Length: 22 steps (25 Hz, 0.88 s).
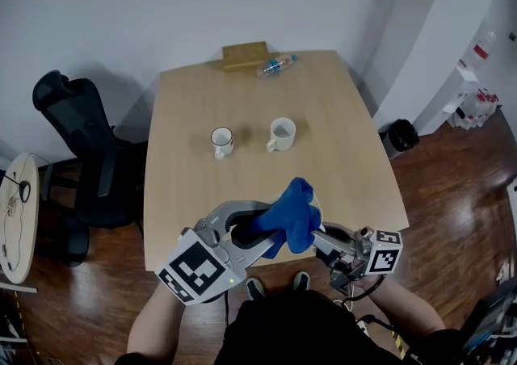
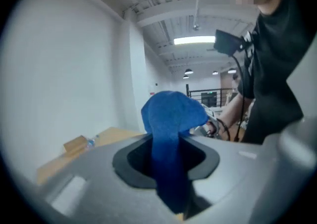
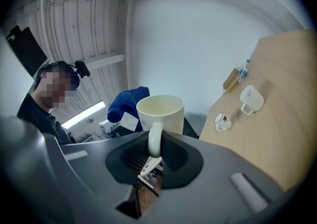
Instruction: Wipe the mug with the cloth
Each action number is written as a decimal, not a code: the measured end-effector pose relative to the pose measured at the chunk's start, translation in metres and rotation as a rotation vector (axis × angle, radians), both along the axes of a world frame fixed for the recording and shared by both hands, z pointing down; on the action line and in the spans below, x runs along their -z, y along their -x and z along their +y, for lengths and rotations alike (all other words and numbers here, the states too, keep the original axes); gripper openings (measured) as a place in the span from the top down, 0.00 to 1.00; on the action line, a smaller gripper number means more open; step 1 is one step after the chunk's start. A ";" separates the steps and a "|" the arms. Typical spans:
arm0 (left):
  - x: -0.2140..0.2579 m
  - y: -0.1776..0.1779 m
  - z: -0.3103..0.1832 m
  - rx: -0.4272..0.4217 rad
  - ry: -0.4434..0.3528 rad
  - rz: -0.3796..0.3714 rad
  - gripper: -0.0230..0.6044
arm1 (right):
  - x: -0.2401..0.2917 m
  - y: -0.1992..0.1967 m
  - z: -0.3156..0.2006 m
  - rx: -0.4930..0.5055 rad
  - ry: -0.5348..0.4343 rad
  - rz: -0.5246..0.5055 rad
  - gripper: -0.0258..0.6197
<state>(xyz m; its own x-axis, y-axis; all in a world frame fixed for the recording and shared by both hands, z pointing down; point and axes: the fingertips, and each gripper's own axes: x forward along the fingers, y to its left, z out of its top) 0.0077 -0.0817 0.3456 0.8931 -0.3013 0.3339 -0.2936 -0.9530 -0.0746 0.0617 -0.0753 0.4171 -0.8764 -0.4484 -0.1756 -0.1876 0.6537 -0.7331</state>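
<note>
The left claw point(image 2: 166, 158) is pinching the blue cloth point(image 2: 171, 119), a strip of it running down between the jaws while the rest is bunching up in a loose head above them. The right claw point(image 3: 153, 161) is pressing nearly together on the handle point(image 3: 154, 138) of the mug point(image 3: 160, 114), carrying it upright and clear of the bench point(image 1: 339, 169), close in front of the person. From the head view the cloth is lying over the mug and hiding most of it. From the right gripper view it is sitting just behind the rim, and I cannot tell whether it is touching. So both pickups are done, and the wiping itself looks to be starting or under way. How much of the mug is already wiped, nothing is showing. Two other mugs point(image 1: 221, 140) are waiting mid-bench, well apart from the action.
</note>
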 end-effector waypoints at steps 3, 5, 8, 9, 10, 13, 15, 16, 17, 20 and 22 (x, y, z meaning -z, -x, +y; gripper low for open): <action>0.002 0.013 0.000 -0.093 0.222 0.084 0.78 | 0.002 0.003 0.013 0.051 -0.019 0.033 0.89; -0.003 0.022 -0.003 -0.118 0.333 0.133 0.78 | 0.002 0.004 0.025 0.093 -0.035 0.051 0.89; -0.011 0.034 -0.005 -0.139 0.501 0.226 0.78 | 0.009 0.007 0.044 0.168 -0.061 0.044 0.89; -0.011 0.037 -0.003 -0.164 0.579 0.282 0.78 | 0.014 0.009 0.051 0.195 -0.065 0.027 0.89; -0.009 0.039 0.000 -0.200 0.662 0.360 0.78 | 0.019 0.011 0.058 0.224 -0.069 0.000 0.89; 0.005 0.044 0.012 -0.354 0.876 0.688 0.78 | 0.046 0.019 0.076 0.315 -0.088 -0.119 0.89; 0.018 0.048 0.022 -0.455 0.956 0.922 0.78 | 0.067 0.026 0.085 0.368 -0.106 -0.217 0.89; 0.023 0.048 0.027 -0.489 0.976 1.016 0.78 | 0.078 0.029 0.088 0.389 -0.113 -0.267 0.89; 0.025 0.046 0.032 -0.511 0.987 1.090 0.78 | 0.088 0.032 0.089 0.406 -0.117 -0.317 0.89; 0.024 0.028 0.047 -0.541 1.025 1.257 0.78 | 0.109 0.038 0.083 0.414 -0.129 -0.427 0.89; 0.027 0.021 0.049 -0.524 1.053 1.388 0.78 | 0.114 0.039 0.075 0.391 -0.130 -0.475 0.89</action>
